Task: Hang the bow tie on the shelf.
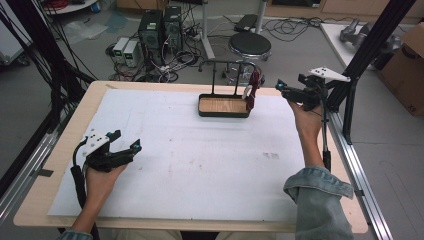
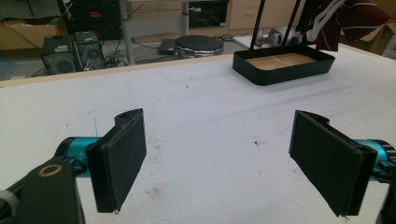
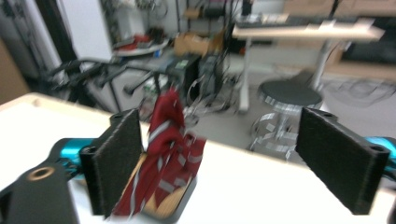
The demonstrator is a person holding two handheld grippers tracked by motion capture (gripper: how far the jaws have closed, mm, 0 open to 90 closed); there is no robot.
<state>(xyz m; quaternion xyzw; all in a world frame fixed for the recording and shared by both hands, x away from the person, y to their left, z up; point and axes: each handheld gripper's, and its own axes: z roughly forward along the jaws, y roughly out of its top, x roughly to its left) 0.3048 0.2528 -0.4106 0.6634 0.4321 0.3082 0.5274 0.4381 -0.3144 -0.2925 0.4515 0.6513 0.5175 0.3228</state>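
While both pairs of jaws stand wide apart with nothing between them, right gripper hangs just right of one red, white-striped cloth. Cloth draped on one black rack, over one wood-floored tray. Left gripper well apart, low over white table.

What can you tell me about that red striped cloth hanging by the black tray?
The red cloth looks like soft fabric, dark red with pale grey or white stripes. It hangs limp in folds from the thin black rack that rises out of the tray, at the tray's right end, with its lower end reaching down to the wooden tray floor. A white piece sits beside it at the top. The right tongs stand open near it, not touching.
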